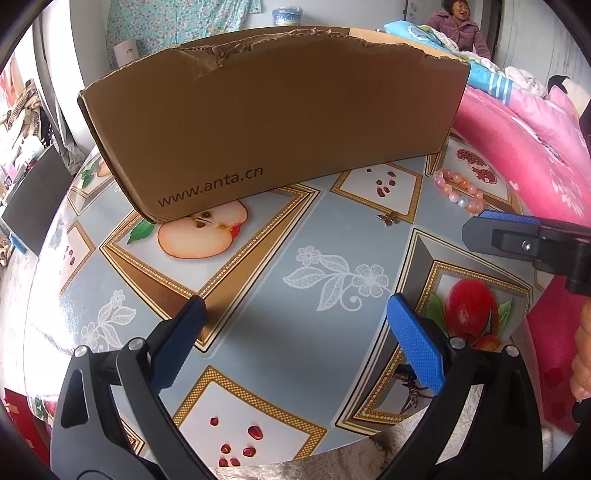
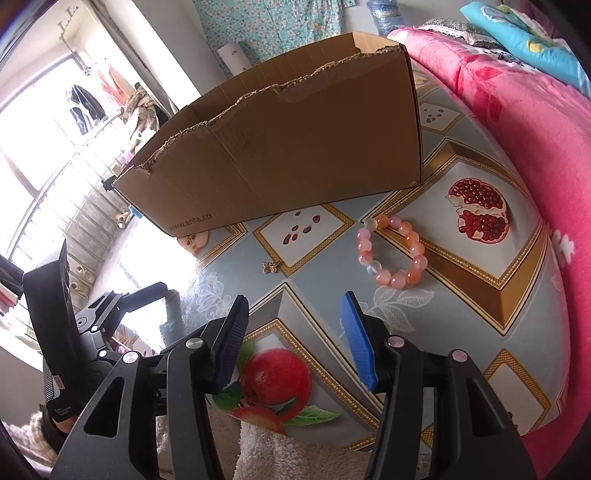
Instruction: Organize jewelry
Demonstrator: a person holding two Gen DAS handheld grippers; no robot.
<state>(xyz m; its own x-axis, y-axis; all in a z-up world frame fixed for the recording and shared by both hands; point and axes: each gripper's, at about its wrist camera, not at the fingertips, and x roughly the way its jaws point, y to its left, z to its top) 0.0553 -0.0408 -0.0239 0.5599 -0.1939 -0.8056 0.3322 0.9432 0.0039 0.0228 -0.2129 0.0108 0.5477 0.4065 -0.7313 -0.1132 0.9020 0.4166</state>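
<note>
A pink and orange bead bracelet (image 2: 392, 252) lies on the fruit-print tablecloth (image 2: 465, 325), right of centre; it also shows in the left wrist view (image 1: 461, 188). A small gold bee-shaped brooch (image 2: 270, 266) lies to its left, also seen in the left wrist view (image 1: 388, 219). An open brown cardboard box (image 1: 273, 118) stands behind both, also in the right wrist view (image 2: 280, 147). My left gripper (image 1: 295, 306) is open and empty over the table's near part. My right gripper (image 2: 295, 306) is open and empty, just short of the bracelet; it shows at the right edge of the left wrist view (image 1: 491, 229).
A pink quilt (image 2: 517, 122) lies along the table's right edge. A white towel (image 2: 280, 454) hangs at the near edge. A person in purple (image 1: 460, 27) sits far back right. A window and clothes rack (image 2: 85, 110) are at the left.
</note>
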